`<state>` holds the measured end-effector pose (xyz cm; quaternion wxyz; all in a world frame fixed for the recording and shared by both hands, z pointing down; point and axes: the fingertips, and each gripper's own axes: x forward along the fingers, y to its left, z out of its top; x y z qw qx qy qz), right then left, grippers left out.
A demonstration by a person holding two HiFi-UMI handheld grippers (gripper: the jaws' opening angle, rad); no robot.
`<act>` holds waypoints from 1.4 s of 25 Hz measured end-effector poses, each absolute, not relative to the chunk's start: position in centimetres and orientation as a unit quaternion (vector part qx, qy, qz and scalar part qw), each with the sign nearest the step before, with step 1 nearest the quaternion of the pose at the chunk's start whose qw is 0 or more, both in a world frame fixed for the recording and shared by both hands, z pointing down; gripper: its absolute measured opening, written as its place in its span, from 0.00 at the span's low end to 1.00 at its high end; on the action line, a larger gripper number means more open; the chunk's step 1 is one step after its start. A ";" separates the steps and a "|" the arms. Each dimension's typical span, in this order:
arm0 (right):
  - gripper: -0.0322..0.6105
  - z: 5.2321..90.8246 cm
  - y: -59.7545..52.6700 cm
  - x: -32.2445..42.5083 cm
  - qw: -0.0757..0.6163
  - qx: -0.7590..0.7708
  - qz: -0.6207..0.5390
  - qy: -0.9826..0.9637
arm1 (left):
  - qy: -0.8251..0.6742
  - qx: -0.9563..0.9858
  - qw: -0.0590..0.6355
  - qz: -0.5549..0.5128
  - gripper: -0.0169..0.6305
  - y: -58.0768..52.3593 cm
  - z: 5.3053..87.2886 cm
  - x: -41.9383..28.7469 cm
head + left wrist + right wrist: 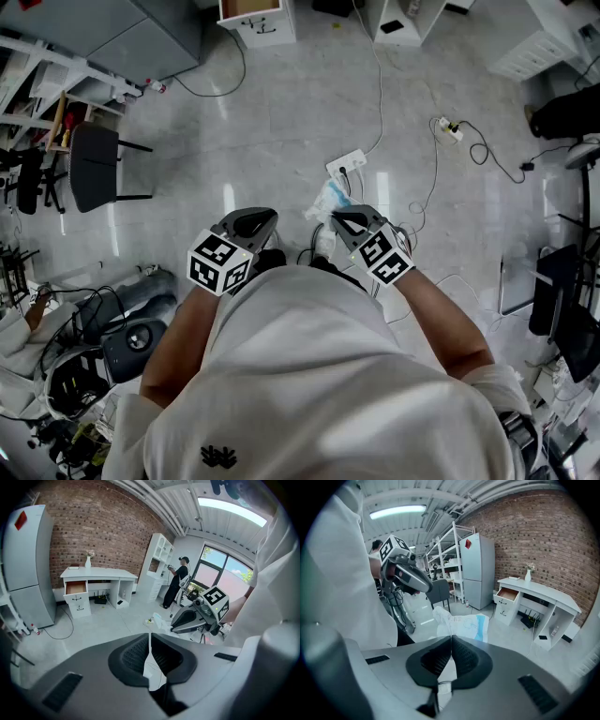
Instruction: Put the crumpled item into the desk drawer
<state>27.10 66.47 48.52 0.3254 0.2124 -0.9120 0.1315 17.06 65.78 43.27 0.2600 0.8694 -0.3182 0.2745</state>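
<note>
The crumpled item (330, 199) is a white and blue wad. It sticks out past the tips of my right gripper (339, 221), which is shut on it; it shows large in the right gripper view (461, 623). My left gripper (259, 223) is held beside it at chest height, shut with nothing in it. The white desk (98, 576) stands against the brick wall across the room. Its top left drawer (75, 588) is pulled open, also seen in the right gripper view (506, 594) and at the head view's top edge (251, 9).
A power strip (345, 166) with trailing cables lies on the floor just ahead. A black chair (94, 167) stands left and a grey fridge (26, 569) is left of the desk. A person in black (176, 581) stands by white shelves near the window.
</note>
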 end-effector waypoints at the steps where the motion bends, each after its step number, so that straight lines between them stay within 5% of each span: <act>1: 0.10 48.4 66.4 26.9 0.326 0.211 0.131 -0.912 | -0.318 0.869 0.260 0.275 0.08 65.9 43.1 16.9; 20: 0.10 47.4 54.1 17.9 0.357 0.253 0.139 -0.888 | -0.282 0.897 0.245 0.239 0.08 52.7 43.0 8.0; 29: 0.10 44.8 40.5 -2.1 0.386 0.254 0.111 -0.880 | -0.259 0.906 0.253 0.218 0.08 39.7 41.2 -11.4; 35: 0.10 45.2 34.3 -5.6 0.395 0.239 0.104 -0.881 | -0.279 0.898 0.269 0.208 0.08 34.1 42.0 -15.5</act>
